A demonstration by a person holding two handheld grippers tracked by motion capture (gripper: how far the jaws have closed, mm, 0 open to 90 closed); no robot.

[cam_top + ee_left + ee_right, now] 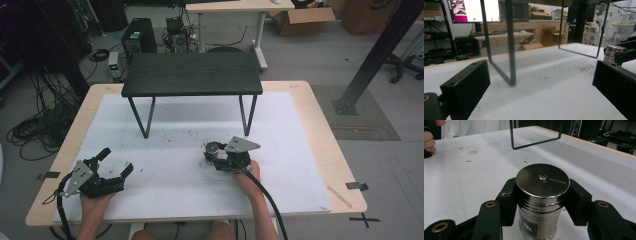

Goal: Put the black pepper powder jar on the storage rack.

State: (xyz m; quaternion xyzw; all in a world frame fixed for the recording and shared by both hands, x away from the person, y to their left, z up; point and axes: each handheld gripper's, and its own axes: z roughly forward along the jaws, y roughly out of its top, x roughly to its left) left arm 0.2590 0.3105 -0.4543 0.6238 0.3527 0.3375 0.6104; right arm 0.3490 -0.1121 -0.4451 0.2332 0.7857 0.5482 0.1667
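Steel shaker [542,195] upright, clamped between right tool [541,202] jaws

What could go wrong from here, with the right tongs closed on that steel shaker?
The right tongs grip the steel shaker just under its lid, on smooth round metal, so it might slip or tilt when lifted. The black shelf stands just behind; a lift could clip its leg. The left tongs rest open, too far off to steady it.

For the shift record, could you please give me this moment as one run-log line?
right gripper: shut on steel shaker | shaker: upright on white mat | left gripper: open, empty | black stand: untouched
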